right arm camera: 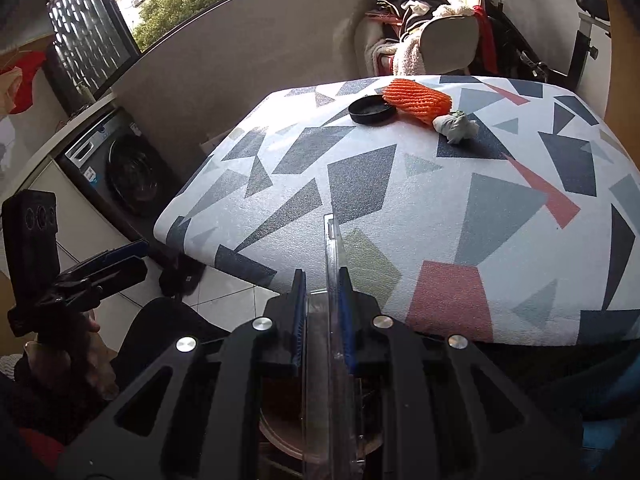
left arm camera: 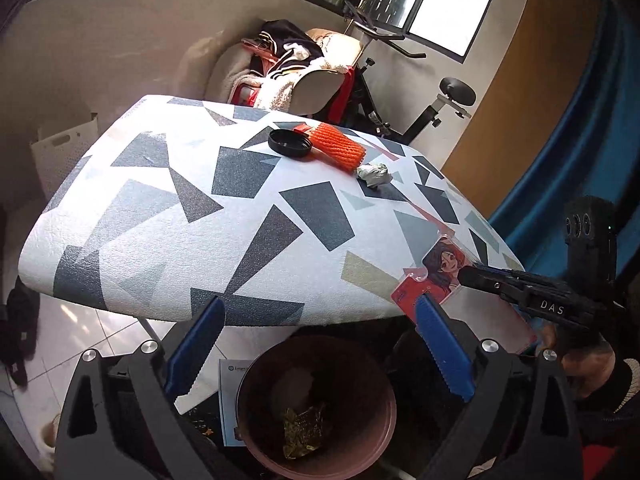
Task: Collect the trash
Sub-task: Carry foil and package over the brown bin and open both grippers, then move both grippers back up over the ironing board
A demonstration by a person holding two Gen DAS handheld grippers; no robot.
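R gripper [right arm camera: 322, 304]: blue-padded jaws pressed onto a flat clear-plastic card sleeve w/ a red cartoon-print card inside [left arm camera: 440, 276], held edge-on at the near table edge; sleeve pokes out well fwd of the tips.
L gripper [left arm camera: 316, 344]: jaws spread wide, nothing between them, hanging just off the near table edge above the bin.
Bin: round pink plastic bucket [left arm camera: 384, 432] on the floor below the table edge, some crumpled gold-ish wrapper already at the bottom.
Still on table: black round plastic lid [left arm camera: 290, 143], orange foam fruit-net sleeve [left arm camera: 338, 148] touching it, crumpled pale-green paper wad [left arm camera: 373, 174] just beside the net; all at the far side of the white foam table cover w/ grey and red triangle print [left arm camera: 180, 200].
Stage (my read): card sleeve lifted, abt to go into the bucket; three items left.
Risk 1: sleeve is slick + thin, gripped only at one end, so it could pivot or slide out before it's over the bucket.
Risk 2: R gripper sits off to the side of the bucket, so an early release prob lands it on the floor or the rim.
Risk 3: flat sleeve may bridge the rim instead of dropping in.
Risk 4: the two grippers are near each other at the table edge, so a bump is possible.
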